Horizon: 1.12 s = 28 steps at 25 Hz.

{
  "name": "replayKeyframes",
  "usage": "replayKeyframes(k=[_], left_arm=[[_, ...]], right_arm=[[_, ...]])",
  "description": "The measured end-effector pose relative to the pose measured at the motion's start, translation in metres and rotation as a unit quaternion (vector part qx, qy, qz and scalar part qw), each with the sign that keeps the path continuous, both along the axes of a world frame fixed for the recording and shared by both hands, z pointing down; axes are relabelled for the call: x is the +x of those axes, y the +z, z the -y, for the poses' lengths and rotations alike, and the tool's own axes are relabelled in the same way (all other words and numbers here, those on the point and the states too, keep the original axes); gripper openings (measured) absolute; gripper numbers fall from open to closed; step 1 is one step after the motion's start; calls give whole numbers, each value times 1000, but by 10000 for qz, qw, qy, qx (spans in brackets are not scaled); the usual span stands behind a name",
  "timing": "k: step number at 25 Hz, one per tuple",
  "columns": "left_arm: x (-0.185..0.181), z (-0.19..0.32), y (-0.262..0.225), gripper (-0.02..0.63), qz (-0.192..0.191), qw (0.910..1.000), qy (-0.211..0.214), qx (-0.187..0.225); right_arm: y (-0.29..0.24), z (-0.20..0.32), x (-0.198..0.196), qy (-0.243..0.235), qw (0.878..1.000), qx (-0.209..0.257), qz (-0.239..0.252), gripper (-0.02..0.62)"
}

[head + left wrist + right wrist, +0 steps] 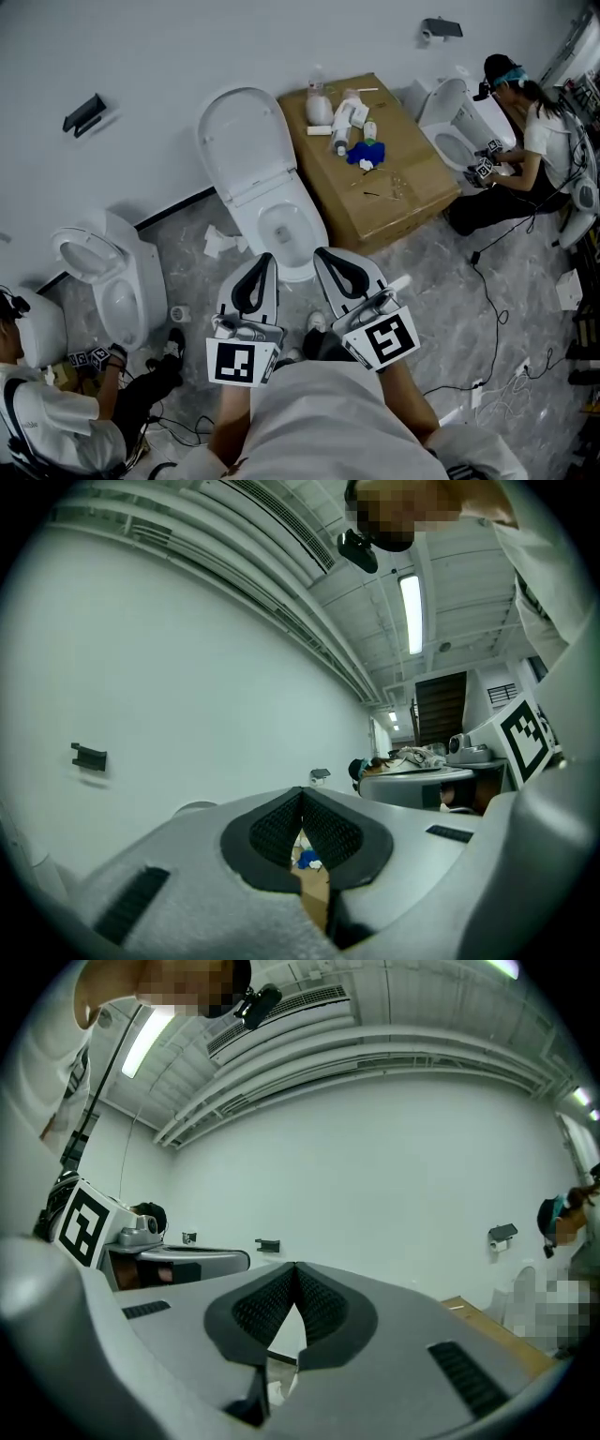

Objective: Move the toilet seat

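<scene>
Far to the left, another person (56, 412) sits on the floor by a white toilet (112, 281) of their own, which is not part of this job. Next comes the left gripper (264, 261). Its jaws are pressed tight together with nothing between them, and it points level at the wall. Just ahead of it, in the middle, is the toilet that matters. Its bowl (281, 225) is open, and the toilet seat (242, 141) stands up, leaning back against the wall. I cannot tell if a second ring lies down on the bowl. The right gripper (322, 253) is just beside the left one. Its jaws are closed tight too and hold nothing. From above, both tips seem to sit over the front of the bowl, but neither gripper view shows them touching anything, so they look to be up in the air, short of the seat. To the right of the bowl is a big cardboard box (394, 197) with some bottles (342, 122) on top, and past it one more person (539, 141) works at a third toilet (459, 122). I think this is the reaching step, and the seat has not been moved yet. Next, the jaws should open up, go forward to an edge of the raised seat, close on it, and swing it gently down so it does not slam.
</scene>
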<state>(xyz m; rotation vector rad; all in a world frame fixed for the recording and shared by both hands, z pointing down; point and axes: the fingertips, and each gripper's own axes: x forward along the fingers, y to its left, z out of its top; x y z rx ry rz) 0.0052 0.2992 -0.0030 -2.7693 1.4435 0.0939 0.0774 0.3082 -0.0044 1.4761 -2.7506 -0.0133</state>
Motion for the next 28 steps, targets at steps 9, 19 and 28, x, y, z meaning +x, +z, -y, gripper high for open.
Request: replayKeyframes(k=[9,19,28], left_arm=[[24,43,2,11,61,9996,-259,-79],[25,89,28,11,-49,9997,-97,-224],[15,139,72,11,37,9991,123,-396]], right_arm=[[1,47,26,-246,9997,-59,67,11],[29,98,29,-297,9992,-251,108,11],[61,147,12,-388,9988,-291,88,11]])
